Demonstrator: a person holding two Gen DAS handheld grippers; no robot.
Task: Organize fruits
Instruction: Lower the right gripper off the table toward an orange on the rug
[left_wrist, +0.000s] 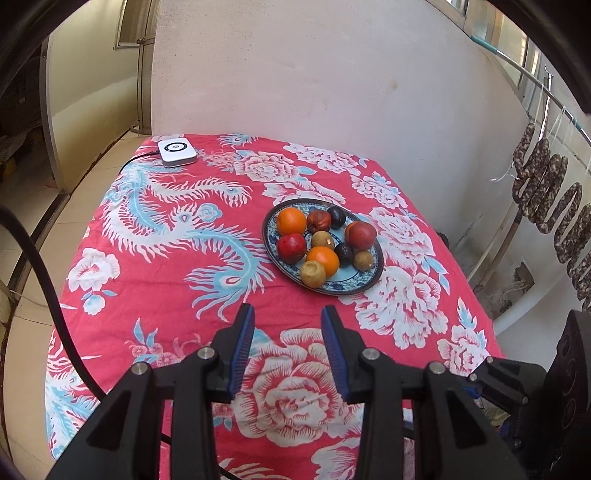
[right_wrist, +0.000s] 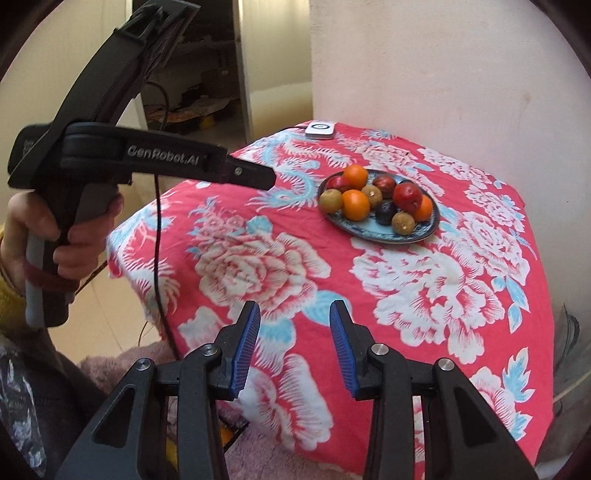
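Observation:
A blue patterned plate (left_wrist: 364, 286) (right_wrist: 369, 233) sits on the red floral tablecloth, holding several fruits: oranges (left_wrist: 323, 260) (right_wrist: 355, 204), red apples (left_wrist: 291, 247) (right_wrist: 406, 196), dark plums (left_wrist: 336, 216) and brownish-green fruits (left_wrist: 313, 274) (right_wrist: 330, 200). My left gripper (left_wrist: 288, 314) hovers over the cloth just short of the plate, its blue pads apart with nothing between them. My right gripper (right_wrist: 294, 308) hangs over the near part of the table, also open and empty. In the right wrist view a hand (right_wrist: 85, 236) holds the left gripper's black body (right_wrist: 147, 158) at the left.
A white box-shaped device (left_wrist: 176, 152) (right_wrist: 320, 130) with a cable lies at the table's far corner. A plaster wall stands behind the table. Sausages (left_wrist: 546, 192) hang from a rail at the right. Tiled floor lies to the left of the table.

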